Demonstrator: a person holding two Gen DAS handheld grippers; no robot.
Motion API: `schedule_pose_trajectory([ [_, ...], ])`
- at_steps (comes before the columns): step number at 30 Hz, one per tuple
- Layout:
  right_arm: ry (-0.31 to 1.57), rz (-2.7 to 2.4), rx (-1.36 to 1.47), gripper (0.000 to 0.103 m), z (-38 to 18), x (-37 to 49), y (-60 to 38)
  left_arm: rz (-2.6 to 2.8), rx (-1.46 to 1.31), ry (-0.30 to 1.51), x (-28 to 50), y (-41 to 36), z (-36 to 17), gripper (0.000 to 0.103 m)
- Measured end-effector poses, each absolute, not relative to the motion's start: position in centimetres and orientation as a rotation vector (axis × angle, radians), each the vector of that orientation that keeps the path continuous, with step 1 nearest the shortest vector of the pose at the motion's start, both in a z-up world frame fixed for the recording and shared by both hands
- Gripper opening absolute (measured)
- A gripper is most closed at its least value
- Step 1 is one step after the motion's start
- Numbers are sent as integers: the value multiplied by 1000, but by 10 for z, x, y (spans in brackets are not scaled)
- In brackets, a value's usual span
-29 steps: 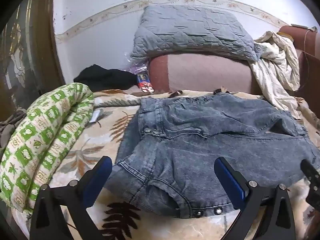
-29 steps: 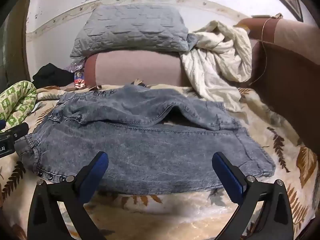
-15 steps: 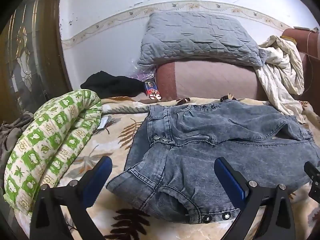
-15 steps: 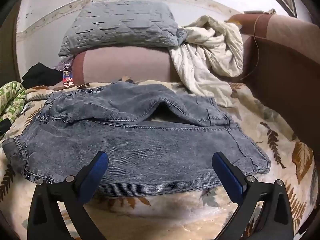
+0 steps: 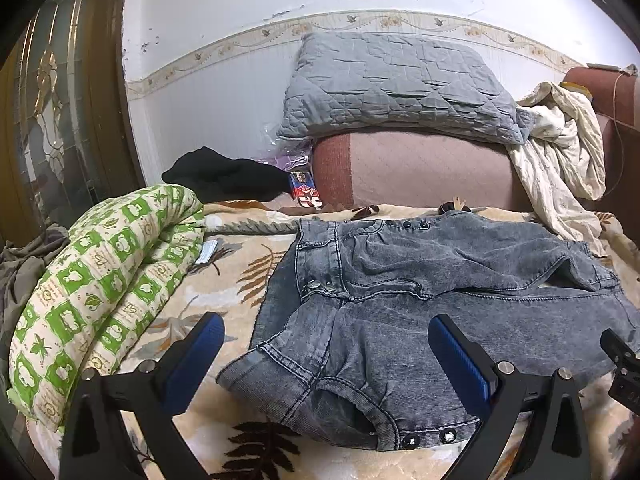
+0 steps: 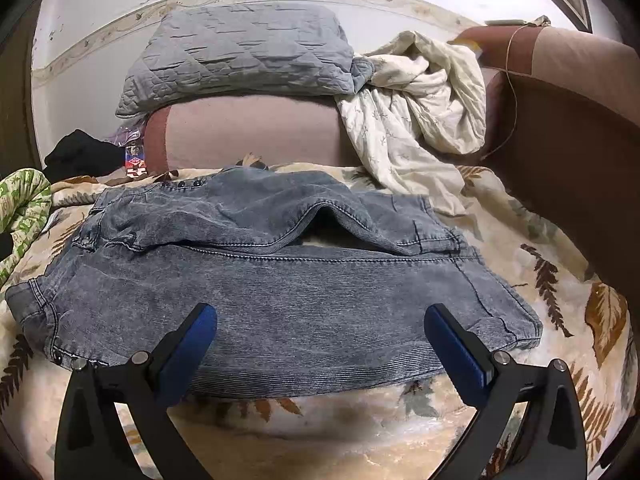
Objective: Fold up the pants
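No readable text in either view.
A small red, white and blue packet [image 5: 306, 194] beside the pink bolster carries printed marks, but they are too blurred to make out in either wrist view; a pale card [image 5: 208, 252] by the green-patterned quilt shows no legible writing.

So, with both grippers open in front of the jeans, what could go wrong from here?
1. The jeans lie in layers, with a raised fold; the right gripper might catch only the top layer and pull it crooked.
2. The left gripper hovers near the bunched waistband; a grasp there may also pick up the leaf-print blanket.
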State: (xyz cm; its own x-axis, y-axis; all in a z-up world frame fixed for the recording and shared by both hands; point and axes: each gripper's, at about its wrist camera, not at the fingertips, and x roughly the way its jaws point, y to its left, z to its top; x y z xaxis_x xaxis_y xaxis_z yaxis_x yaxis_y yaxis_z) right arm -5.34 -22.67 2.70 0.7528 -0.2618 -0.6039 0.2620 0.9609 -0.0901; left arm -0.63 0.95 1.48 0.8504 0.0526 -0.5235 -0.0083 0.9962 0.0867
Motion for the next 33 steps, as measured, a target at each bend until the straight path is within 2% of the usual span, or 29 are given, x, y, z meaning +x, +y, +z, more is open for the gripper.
schedule_pose_trajectory([
  [33, 688, -295, 26, 103, 22, -49, -232, 23, 96, 572, -1, 13, 10, 103],
])
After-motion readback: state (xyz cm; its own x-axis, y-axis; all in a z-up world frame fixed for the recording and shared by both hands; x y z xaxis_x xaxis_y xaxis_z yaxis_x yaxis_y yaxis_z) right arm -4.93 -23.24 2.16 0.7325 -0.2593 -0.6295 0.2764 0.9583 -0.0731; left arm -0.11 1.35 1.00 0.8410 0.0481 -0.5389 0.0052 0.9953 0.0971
